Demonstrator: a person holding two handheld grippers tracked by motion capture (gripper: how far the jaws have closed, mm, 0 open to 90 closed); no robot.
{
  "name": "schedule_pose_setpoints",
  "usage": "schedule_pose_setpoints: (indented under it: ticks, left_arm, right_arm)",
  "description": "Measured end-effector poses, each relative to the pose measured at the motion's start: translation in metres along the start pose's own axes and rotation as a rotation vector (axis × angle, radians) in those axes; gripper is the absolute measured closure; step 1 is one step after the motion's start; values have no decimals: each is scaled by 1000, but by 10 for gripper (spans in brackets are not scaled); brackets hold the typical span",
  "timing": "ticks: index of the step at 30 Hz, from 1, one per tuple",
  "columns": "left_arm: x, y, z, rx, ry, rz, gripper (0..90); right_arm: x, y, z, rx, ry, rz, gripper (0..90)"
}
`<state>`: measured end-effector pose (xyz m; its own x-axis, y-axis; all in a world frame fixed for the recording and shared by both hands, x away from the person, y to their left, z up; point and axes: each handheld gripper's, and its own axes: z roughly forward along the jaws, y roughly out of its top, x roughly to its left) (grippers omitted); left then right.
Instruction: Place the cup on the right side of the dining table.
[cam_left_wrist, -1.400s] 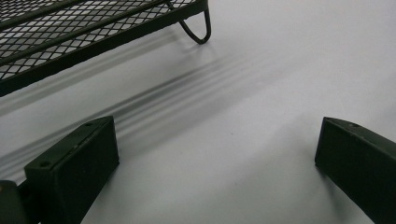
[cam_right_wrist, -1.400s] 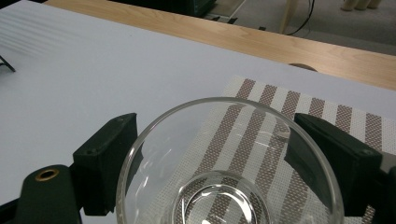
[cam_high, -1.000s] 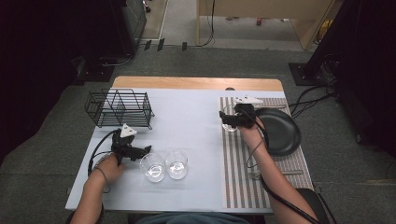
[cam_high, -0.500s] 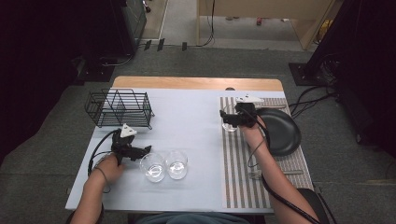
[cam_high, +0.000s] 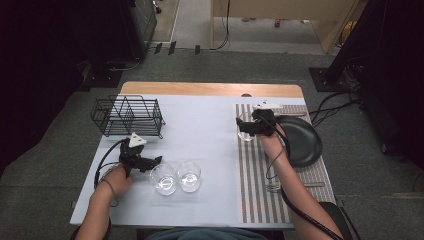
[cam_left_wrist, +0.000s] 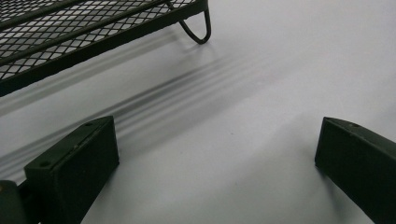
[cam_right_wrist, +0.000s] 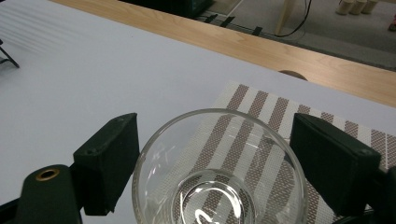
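A clear drinking glass (cam_right_wrist: 219, 186) stands upright at the left edge of the striped placemat (cam_high: 260, 190). My right gripper (cam_right_wrist: 215, 140) has a jaw on each side of its rim and is shut on it; in the high view the right gripper (cam_high: 246, 126) points left over the glass (cam_high: 243, 134). Two more empty glasses (cam_high: 163, 178) (cam_high: 189, 175) stand side by side on the white table near the front. Just left of them lies my left gripper (cam_high: 152, 162). In its own view the left gripper (cam_left_wrist: 217, 140) is open over bare tabletop, nothing between its jaws.
A black wire rack (cam_high: 127, 116) stands at the back left, and its foot and mesh (cam_left_wrist: 70, 37) lie just ahead of the left gripper. A black plate (cam_high: 300, 140) rests on the placemat, right of the right hand. The table's wooden back edge (cam_right_wrist: 289, 51) runs behind.
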<state>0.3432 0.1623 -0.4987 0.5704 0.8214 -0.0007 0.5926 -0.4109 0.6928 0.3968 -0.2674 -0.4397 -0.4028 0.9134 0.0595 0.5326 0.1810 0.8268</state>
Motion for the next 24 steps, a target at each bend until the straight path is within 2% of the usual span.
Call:
schedule_pose_setpoints:
  ticks: [6,24]
  left_arm:
    - [0,0,0,0,0,0,0]
    - [0,0,0,0,0,0,0]
  right_arm:
    - [4,7,-8,-27,13,-21,166]
    - [16,6,-15,-27,84,-70,166]
